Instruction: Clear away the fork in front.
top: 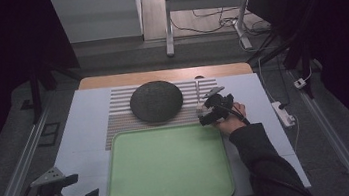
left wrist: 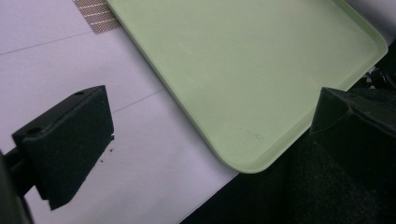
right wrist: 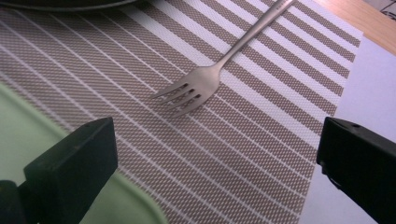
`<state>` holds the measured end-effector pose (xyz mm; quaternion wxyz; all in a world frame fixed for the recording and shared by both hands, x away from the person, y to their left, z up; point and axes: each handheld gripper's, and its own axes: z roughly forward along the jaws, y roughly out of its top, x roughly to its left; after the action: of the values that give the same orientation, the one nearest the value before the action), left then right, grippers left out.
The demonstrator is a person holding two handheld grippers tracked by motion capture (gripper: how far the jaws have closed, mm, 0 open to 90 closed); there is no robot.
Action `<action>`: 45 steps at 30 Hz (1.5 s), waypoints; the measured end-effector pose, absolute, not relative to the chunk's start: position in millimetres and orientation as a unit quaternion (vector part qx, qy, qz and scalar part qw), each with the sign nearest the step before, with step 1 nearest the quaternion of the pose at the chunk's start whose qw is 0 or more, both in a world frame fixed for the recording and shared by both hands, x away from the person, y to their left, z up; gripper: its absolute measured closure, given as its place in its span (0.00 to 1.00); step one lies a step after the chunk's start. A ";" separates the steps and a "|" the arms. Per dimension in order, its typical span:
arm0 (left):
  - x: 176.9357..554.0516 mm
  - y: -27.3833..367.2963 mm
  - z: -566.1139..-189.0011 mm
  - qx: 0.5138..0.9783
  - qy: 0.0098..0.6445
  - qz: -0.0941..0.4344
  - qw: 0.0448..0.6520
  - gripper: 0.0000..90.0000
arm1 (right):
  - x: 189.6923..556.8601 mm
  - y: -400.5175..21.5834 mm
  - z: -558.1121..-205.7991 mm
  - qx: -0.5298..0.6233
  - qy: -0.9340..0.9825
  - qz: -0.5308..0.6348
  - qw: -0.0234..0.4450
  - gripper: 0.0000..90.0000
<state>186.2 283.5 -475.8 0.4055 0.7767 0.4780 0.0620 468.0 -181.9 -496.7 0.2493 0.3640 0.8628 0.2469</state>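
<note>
A metal fork (right wrist: pixel 196 86) lies on a brown-and-white striped placemat (right wrist: pixel 243 158), tines toward my right gripper (right wrist: pixel 217 140). That gripper is open and hovers just short of the tines, apart from them. In the high view the fork (top: pixel 198 94) is at the placemat's (top: pixel 119 115) right side, with the right gripper (top: pixel 201 112) beside it. A dark round plate (top: pixel 156 100) sits on the mat's middle. In front of it lies a bare light green tray (top: pixel 168 164). My left gripper (top: pixel 86 186) is open by the tray's near left corner (left wrist: pixel 243 60), holding nothing (left wrist: pixel 215 107).
A white board (top: pixel 79 135) covers the table, with a wooden edge (top: pixel 164 75) behind it. A white power strip (top: pixel 283 113) lies off the right side. Metal rails (top: pixel 15 173) run along both sides, and desk legs (top: pixel 169 28) with cables stand farther back.
</note>
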 end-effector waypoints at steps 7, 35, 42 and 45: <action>186.3 283.6 -475.8 0.777 0.478 0.061 0.406 0.00 | 475.5 -173.5 -503.2 0.334 0.875 0.220 0.271 0.09; 186.4 283.0 -475.9 0.779 0.476 0.060 0.404 0.00 | 468.1 -133.7 -516.5 0.179 0.906 0.114 0.366 0.99; 186.4 283.2 -475.8 0.778 0.477 0.060 0.404 0.00 | 464.6 -136.8 -506.0 0.184 0.899 0.132 0.374 1.00; 186.4 283.3 -475.8 0.778 0.477 0.060 0.405 0.00 | 463.6 -138.3 -502.4 0.183 0.898 0.139 0.376 1.00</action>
<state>186.4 283.3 -475.8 0.4050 0.7776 0.4773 0.0598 463.6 -138.3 -502.4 0.3755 0.1833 0.8978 0.1391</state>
